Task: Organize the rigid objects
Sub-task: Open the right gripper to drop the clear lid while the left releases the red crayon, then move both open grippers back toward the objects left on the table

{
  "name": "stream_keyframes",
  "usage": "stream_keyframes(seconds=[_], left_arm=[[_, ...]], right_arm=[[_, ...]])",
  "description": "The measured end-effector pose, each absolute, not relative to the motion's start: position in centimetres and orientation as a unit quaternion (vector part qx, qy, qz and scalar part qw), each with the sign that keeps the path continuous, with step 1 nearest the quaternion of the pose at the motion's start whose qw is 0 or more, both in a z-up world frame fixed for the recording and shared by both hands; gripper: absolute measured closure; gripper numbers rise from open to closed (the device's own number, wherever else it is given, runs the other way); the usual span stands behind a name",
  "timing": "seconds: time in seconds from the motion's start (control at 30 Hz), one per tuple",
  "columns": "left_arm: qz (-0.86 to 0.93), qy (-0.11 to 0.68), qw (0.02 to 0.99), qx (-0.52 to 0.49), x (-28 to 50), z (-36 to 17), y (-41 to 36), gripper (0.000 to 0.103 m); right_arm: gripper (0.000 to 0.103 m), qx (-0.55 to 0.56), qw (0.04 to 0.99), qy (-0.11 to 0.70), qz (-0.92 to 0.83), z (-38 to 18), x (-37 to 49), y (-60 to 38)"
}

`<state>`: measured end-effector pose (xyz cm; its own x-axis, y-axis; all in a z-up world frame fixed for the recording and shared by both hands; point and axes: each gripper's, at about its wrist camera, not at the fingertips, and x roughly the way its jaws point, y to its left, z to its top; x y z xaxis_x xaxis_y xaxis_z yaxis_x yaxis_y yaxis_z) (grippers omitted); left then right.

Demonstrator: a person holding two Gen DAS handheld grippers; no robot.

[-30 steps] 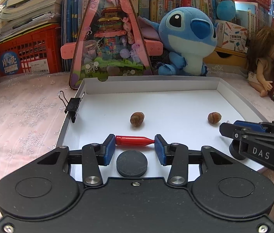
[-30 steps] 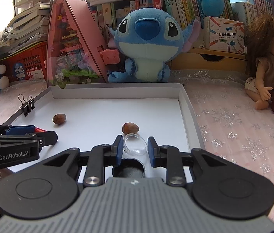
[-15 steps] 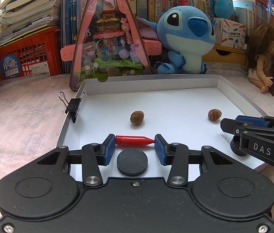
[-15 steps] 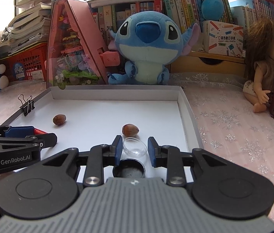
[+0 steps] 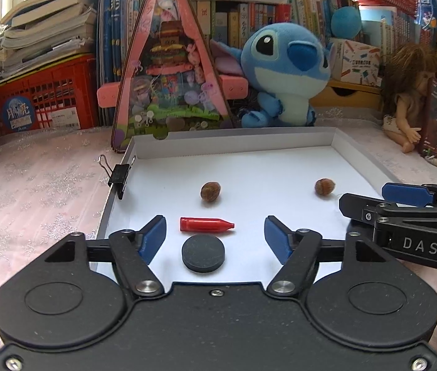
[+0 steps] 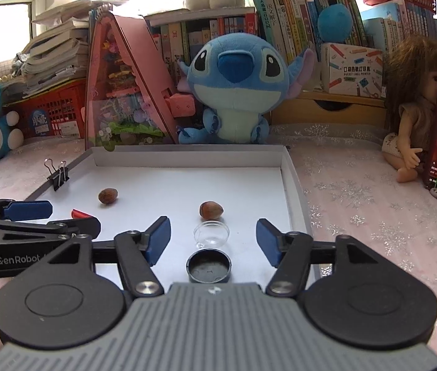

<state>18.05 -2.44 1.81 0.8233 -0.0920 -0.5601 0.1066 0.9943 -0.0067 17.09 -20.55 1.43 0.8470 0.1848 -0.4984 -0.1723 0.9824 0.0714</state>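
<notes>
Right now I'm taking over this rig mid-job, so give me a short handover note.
Left tongs: opening, pads clear of the red cap lying between them.
Right tongs: opening, pads clear of the clear lid between them.
In the white tray: both of those, a black disc, a black cup, two nuts; a binder clip grips its left wall.
Done: cap and lid set down.
Left: can't tell from here.

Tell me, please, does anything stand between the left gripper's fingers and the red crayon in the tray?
Nothing visible does. The red crayon lies free on the white tray, between the opening jaws of the left gripper, touching neither pad. The black disc lies just nearer the camera, beside it.
</notes>
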Motion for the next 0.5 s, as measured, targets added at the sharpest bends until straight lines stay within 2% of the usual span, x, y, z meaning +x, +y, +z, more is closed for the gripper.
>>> stream_keyframes(seconds=[0.2,0.5], left_arm=[[-0.065,0.28,0.958,0.013,16.0,2.7,-2.3,0.028],[-0.089,0.272,0.958,0.004,12.6,3.6,-2.1,0.025]], right_arm=[[0.019,0.021,0.963,0.246,0.109,2.8,15.0,-21.1],[0.016,0.014,0.966,0.223,0.128,3.9,11.7,-21.5]])
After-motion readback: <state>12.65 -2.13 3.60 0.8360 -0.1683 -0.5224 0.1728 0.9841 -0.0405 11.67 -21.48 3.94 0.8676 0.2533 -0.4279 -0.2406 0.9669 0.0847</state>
